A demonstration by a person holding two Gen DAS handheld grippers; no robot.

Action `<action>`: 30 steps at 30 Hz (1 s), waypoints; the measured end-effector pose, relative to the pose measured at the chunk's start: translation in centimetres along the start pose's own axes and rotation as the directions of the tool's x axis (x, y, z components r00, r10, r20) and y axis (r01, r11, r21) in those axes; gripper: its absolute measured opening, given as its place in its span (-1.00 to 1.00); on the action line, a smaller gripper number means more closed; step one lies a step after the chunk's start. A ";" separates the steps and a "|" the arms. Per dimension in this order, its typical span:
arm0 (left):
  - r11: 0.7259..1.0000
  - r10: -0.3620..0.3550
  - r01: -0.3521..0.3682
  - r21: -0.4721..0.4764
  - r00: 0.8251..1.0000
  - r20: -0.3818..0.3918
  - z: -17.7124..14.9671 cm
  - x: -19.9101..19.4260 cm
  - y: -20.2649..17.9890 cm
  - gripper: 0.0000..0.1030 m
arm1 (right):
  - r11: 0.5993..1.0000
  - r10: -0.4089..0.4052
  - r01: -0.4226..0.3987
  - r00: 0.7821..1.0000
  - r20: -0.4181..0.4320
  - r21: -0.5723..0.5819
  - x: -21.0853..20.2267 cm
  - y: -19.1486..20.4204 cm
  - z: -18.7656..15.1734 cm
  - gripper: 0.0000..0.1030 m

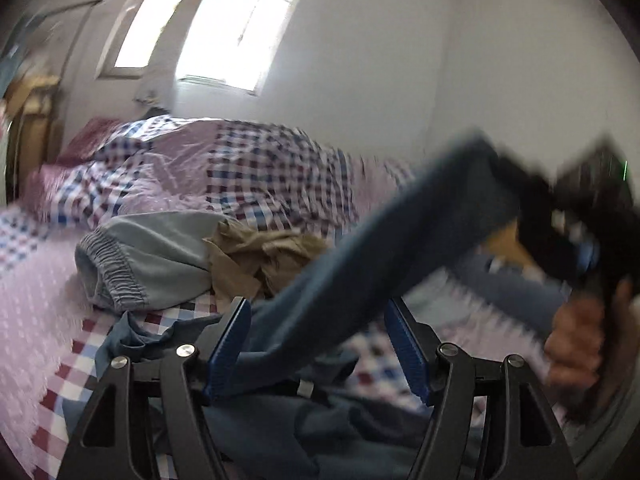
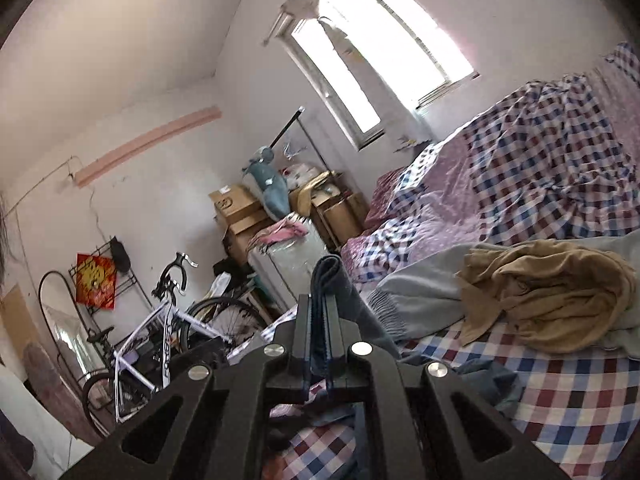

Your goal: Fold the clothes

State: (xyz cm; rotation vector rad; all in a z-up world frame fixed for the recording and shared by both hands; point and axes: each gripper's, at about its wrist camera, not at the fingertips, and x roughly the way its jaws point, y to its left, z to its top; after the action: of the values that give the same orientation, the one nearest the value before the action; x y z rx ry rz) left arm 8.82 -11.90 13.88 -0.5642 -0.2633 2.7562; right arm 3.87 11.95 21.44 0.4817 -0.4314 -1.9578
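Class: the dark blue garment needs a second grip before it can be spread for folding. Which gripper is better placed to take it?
Left. The left gripper is open with the dark blue garment between its fingers; the right gripper is already shut on it.

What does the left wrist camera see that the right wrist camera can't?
Only the left wrist view shows the open left hand-held gripper, a person's hand and the whole stretched blue garment. Only the right wrist view shows the bicycle, boxes and the right hand-held gripper shut on that garment. Both share the window, checked bedding and tan clothing.
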 end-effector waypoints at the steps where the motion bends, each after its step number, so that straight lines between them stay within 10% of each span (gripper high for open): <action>1: 1.000 0.019 -0.018 0.026 1.000 -0.011 -0.3 0.4 -0.4 0.42 | 1.000 0.015 -0.015 1.000 -0.019 -0.010 0.5 0.3 -0.2 -0.94; 6: 0.993 0.106 -0.104 0.046 0.994 -0.024 -0.9 1.5 -0.4 0.22 | 0.991 0.097 -0.108 0.987 -0.131 -0.078 3.1 2.4 -2.0 -0.94; 8: 0.992 0.117 -0.117 -0.039 0.993 -0.003 -0.6 1.0 1.4 -0.62 | 0.987 0.100 -0.120 0.978 -0.183 -0.102 4.1 3.1 -2.8 -0.90; 10: 0.980 0.131 -0.127 -0.153 0.991 0.019 -0.2 0.2 4.0 -0.84 | 0.987 0.091 -0.116 0.974 -0.207 -0.111 4.6 3.1 -3.4 -0.89; 14: 0.895 0.297 -0.251 -0.369 0.952 0.073 0.1 -2.9 9.9 -0.90 | 0.996 0.017 -0.032 0.982 -0.189 -0.079 4.0 1.3 -3.3 -0.88; 17: 0.718 0.571 -0.442 -0.537 0.816 0.091 -0.5 -7.5 14.6 -0.90 | 0.998 -0.055 0.049 0.985 -0.162 -0.039 3.2 -0.5 -3.1 -0.64; 19: 0.541 0.730 -0.525 -0.657 0.681 0.057 -1.8 -11.1 17.5 -0.90 | 0.995 -0.103 0.103 0.984 -0.145 -0.011 2.7 -1.7 -2.9 -0.35; 22: 0.287 0.838 -0.567 -0.772 0.539 -0.084 -4.5 -14.5 21.5 -0.89 | 0.982 -0.178 0.184 0.974 -0.142 0.031 2.1 -4.0 -2.6 -0.27; 25: 0.182 0.804 -0.541 -0.821 0.563 -0.193 -6.8 -15.3 24.5 -0.84 | 0.969 -0.226 0.238 0.963 -0.147 0.066 1.7 -5.8 -2.4 -0.25; 30: 0.211 0.744 -0.585 -0.783 0.615 -0.259 -6.9 -13.4 25.2 0.09 | 0.949 -0.289 0.305 0.944 -0.162 0.080 1.2 -7.3 -2.3 -0.23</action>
State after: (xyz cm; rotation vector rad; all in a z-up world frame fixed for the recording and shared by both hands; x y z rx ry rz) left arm 16.58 -39.20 6.23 -0.7725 -1.8910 3.3742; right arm -1.03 13.68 15.67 0.7934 -0.3842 -2.1772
